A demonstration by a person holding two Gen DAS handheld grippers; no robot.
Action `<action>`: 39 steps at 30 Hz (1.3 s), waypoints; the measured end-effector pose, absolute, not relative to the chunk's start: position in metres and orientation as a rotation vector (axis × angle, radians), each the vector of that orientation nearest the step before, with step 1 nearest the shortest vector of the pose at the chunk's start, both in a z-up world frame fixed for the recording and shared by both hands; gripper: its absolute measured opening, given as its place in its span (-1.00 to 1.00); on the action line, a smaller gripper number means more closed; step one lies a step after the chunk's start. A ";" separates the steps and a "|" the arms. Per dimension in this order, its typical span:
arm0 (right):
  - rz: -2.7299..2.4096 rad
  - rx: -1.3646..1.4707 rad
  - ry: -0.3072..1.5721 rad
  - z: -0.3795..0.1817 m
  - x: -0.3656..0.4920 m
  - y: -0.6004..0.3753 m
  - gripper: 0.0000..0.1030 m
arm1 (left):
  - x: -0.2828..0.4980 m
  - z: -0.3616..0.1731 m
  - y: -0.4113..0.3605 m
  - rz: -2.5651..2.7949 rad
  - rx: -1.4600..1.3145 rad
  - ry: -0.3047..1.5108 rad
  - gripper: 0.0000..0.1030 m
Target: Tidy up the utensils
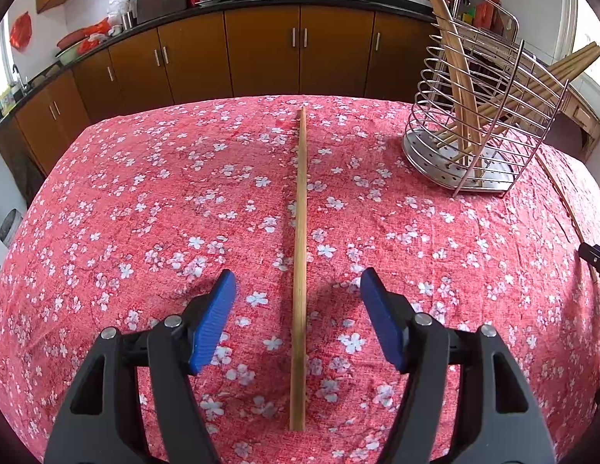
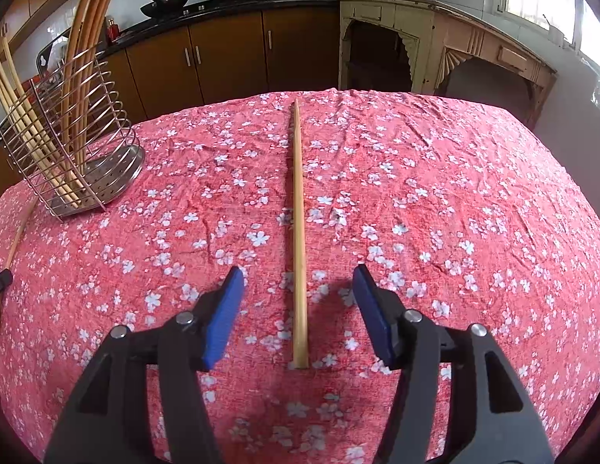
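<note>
We straddle one chopstick [image 1: 300, 270] per gripper, left gripper [image 1: 298, 290] and right gripper [image 2: 298, 290] both open; next, pinch, then carry to rack [image 1: 474, 123] upper right.

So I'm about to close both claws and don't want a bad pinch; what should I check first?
1. Left claw open: ok.
2. Right claw open: ok.
3. Long wooden chopstick lying centred between the left claw's blue pads: ok.
4. Second wooden chopstick centred between the right claw's pads: ok.
5. Pads low enough on the red floral tablecloth to grip: cannot tell.
6. Steel wire utensil holder upright, already holding chopsticks: ok.
</note>
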State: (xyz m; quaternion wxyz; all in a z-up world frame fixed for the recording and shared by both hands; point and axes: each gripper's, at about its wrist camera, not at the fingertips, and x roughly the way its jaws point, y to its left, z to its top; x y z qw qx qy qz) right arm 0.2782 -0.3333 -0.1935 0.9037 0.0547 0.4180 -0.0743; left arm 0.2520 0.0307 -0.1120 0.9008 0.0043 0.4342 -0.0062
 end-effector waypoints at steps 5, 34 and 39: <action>-0.153 0.115 0.864 -0.193 0.278 -0.333 0.12 | 0.255 -0.114 0.031 -0.009 0.012 0.899 0.29; -0.087 0.093 0.856 -0.191 0.240 -0.324 -0.52 | 0.211 -0.113 0.027 -0.022 0.063 0.906 0.30; -0.087 0.094 0.856 -0.191 0.240 -0.325 -0.52 | 0.206 -0.111 0.024 -0.028 0.077 0.902 0.21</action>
